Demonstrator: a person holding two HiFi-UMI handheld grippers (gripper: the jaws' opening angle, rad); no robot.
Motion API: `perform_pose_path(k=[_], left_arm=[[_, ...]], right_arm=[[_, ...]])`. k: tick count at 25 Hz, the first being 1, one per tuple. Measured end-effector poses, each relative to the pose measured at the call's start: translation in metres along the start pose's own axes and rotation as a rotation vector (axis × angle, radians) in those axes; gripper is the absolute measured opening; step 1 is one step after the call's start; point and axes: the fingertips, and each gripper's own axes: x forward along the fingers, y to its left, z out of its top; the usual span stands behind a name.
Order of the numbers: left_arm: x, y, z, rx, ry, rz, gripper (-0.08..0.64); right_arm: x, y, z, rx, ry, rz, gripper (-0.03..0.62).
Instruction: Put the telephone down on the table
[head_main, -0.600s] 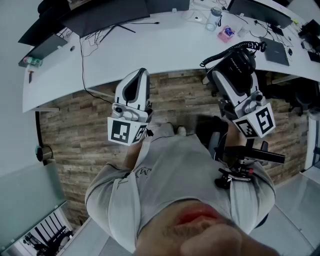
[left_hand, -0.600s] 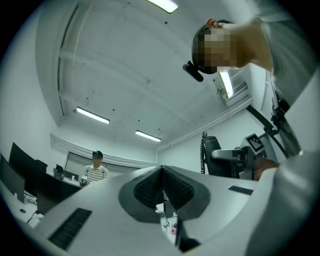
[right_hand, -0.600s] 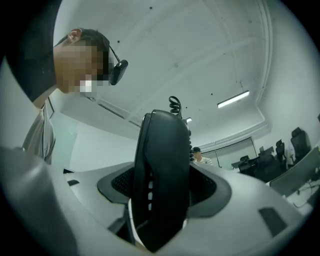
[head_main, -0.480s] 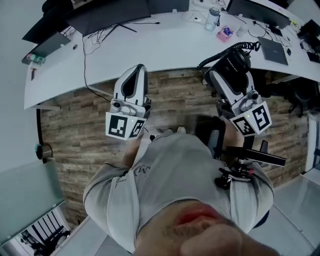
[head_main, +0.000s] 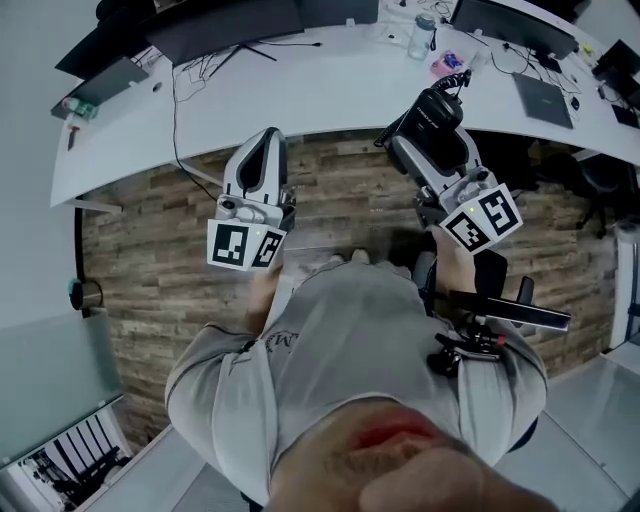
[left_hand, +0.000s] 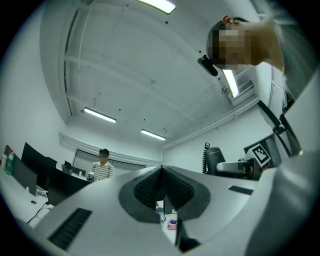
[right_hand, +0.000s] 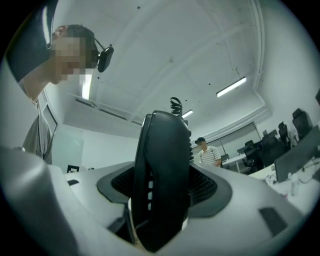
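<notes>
My right claw pinches the phone edge-on between its pads, at the near edge of the table. Its coiled cord runs toward a pink box and a bottle. A laptop lies to the right and a cable to the left. My left claw is pressed together, empty.

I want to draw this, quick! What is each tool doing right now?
Left tool: closed, holding nothing.
Right tool: closed on the telephone.
</notes>
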Motion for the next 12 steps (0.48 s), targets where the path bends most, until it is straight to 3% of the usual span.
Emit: perform_pose_path(k=[12], left_arm=[[-0.001,-0.036,-0.043,-0.012,0.080,0.002,0.009]], right_arm=[[-0.012,-0.036,-0.061,0.173,0.088,0.022,0.302]])
